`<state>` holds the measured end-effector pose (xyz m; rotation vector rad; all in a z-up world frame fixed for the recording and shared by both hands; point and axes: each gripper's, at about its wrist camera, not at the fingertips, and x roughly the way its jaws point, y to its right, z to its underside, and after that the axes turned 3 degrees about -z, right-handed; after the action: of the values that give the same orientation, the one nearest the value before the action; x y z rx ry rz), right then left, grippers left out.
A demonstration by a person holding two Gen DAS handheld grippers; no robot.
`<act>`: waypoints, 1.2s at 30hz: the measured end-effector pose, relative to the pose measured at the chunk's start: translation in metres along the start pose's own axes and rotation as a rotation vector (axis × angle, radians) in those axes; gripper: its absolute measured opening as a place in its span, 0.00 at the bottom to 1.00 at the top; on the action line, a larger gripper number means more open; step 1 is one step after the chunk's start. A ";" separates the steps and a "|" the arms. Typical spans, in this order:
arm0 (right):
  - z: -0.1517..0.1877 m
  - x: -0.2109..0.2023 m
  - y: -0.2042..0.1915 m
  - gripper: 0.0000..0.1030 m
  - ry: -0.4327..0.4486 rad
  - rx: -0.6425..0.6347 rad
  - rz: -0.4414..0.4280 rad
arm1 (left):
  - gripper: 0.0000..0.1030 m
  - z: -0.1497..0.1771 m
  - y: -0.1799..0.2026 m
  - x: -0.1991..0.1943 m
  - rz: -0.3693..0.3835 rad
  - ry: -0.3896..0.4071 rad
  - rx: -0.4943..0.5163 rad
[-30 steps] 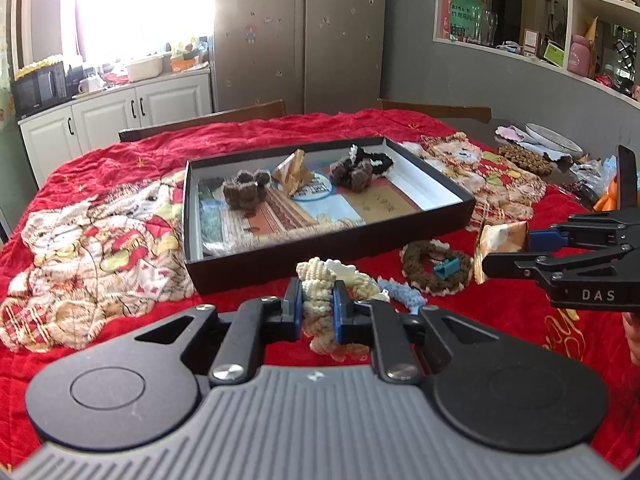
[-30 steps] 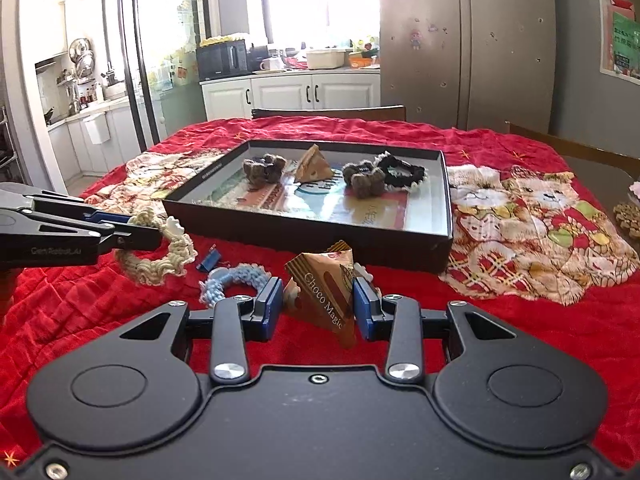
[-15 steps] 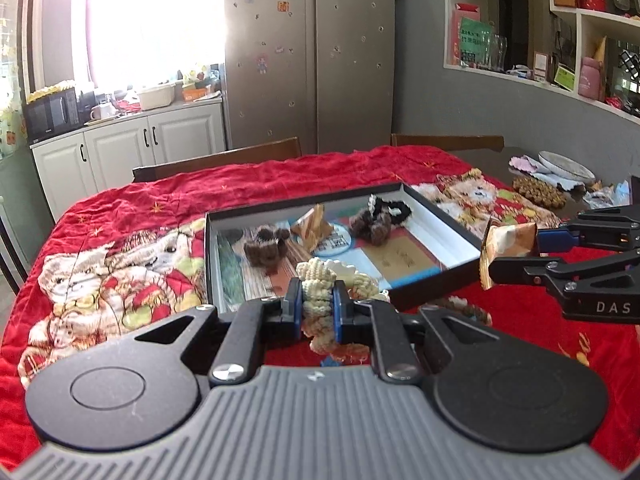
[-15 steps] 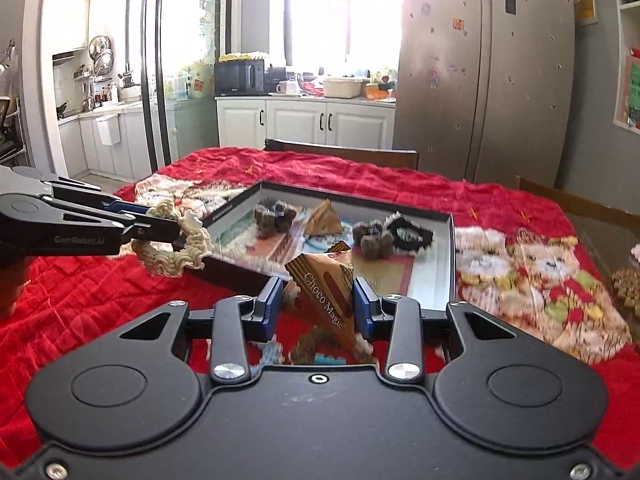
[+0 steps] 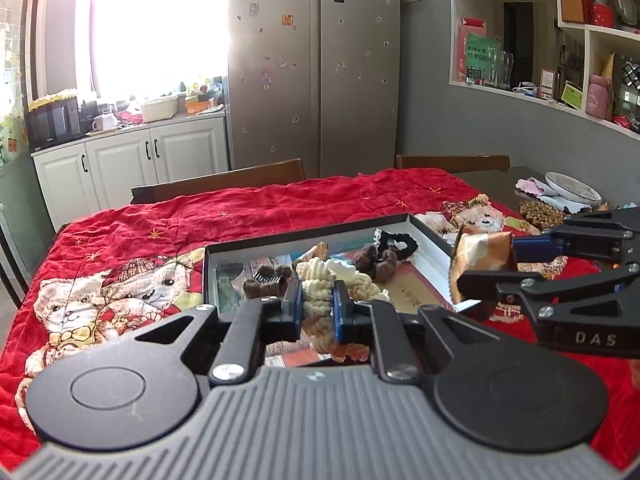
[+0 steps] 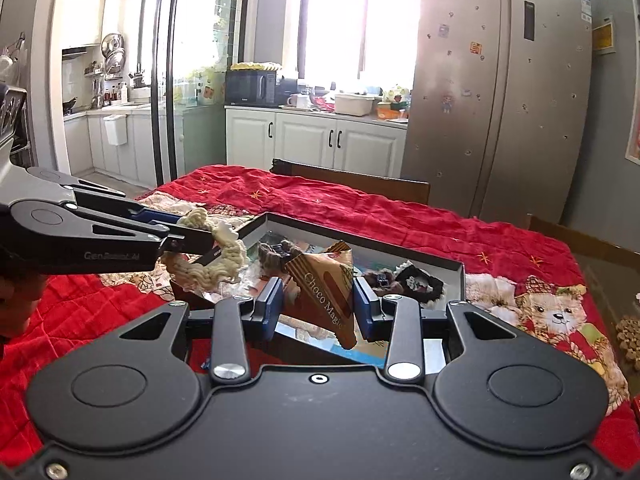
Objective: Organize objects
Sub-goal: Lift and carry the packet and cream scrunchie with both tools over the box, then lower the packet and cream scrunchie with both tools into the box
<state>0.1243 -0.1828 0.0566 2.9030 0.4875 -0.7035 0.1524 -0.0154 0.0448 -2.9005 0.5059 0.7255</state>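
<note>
My left gripper (image 5: pixel 317 304) is shut on a cream braided scrunchie (image 5: pixel 320 280), held in the air over the near edge of a shallow black box (image 5: pixel 430 236). From the right wrist view the same left gripper (image 6: pixel 200 236) and scrunchie (image 6: pixel 216 258) hang at the box's left side. My right gripper (image 6: pixel 318 306) is shut on a brown triangular Choco Magic snack pack (image 6: pixel 326 292), also above the box (image 6: pixel 458 270); in the left wrist view that gripper (image 5: pixel 492 258) and pack (image 5: pixel 482 248) hover at the box's right rim. Inside lie brown and black scrunchies and another triangular pack.
A red quilt with teddy-bear patches (image 5: pixel 120 288) covers the table. Wooden chair backs (image 5: pixel 224 180) stand along the far edge. A plate (image 5: pixel 572 186) and a beaded mat (image 5: pixel 540 212) sit at the far right. A hand (image 6: pixel 16 300) shows at the left.
Both grippers have risen from the quilt with their objects and moved forward over the box. The items left on the quilt in front of the box have dropped out of sight.
</note>
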 end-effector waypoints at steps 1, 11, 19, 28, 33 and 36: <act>-0.001 0.002 0.000 0.35 -0.001 0.001 -0.003 | 0.17 -0.001 0.000 0.001 -0.004 0.001 -0.001; -0.014 0.029 0.010 0.35 0.000 0.025 -0.013 | 0.17 -0.009 -0.004 0.024 -0.039 -0.006 -0.034; -0.019 0.070 0.022 0.35 -0.033 0.042 -0.004 | 0.17 -0.011 -0.009 0.056 -0.065 -0.040 -0.063; -0.010 0.115 0.038 0.35 -0.081 0.078 0.018 | 0.17 -0.002 -0.017 0.093 -0.092 -0.088 -0.098; -0.005 0.134 0.045 0.35 -0.097 0.093 0.023 | 0.17 0.004 -0.019 0.106 -0.097 -0.113 -0.103; -0.002 0.143 0.048 0.35 -0.107 0.097 0.031 | 0.17 0.007 -0.019 0.113 -0.098 -0.124 -0.105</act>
<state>0.2615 -0.1869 -0.0063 2.9344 0.4063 -0.8962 0.2496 -0.0295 -0.0144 -2.9265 0.3185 0.9366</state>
